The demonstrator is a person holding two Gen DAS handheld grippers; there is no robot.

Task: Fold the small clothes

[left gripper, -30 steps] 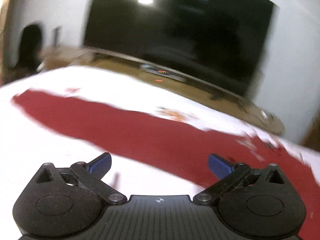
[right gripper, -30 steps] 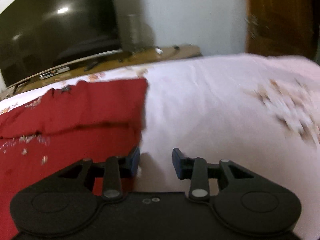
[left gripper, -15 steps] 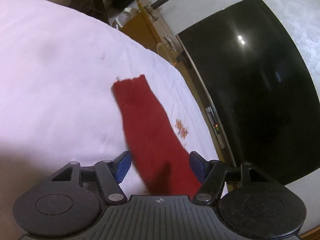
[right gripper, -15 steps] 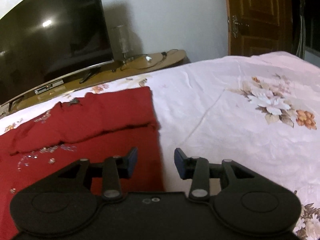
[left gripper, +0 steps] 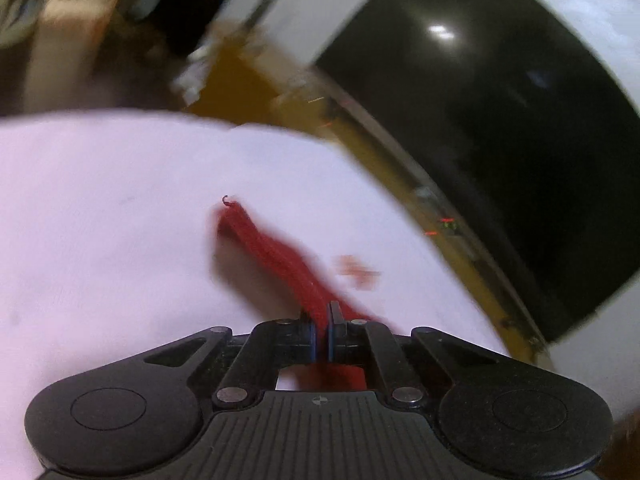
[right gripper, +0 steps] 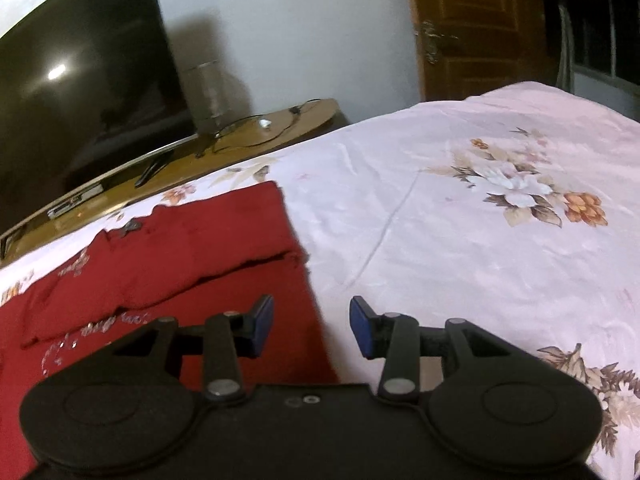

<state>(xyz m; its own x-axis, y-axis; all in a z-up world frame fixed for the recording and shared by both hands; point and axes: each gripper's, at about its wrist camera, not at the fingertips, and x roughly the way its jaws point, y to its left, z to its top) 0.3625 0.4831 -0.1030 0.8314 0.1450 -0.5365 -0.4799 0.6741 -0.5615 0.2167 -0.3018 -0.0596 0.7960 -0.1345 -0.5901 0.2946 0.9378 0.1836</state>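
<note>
Folding is being started: the red garment [left gripper: 280,256] on the bed [left gripper: 100,208] is being pinched by the just-closed left gripper [left gripper: 321,334]; the right gripper [right gripper: 311,326] is being held released beside it.

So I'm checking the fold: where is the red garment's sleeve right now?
In the left wrist view the red sleeve runs up the middle of the white bedsheet, its near end pinched in the left gripper, with the dark TV to the right.

The left gripper [left gripper: 320,322] has just closed, its jaws pinching the red garment [left gripper: 276,256]; the right gripper [right gripper: 311,326] hovers over that garment, jaws parted.
</note>
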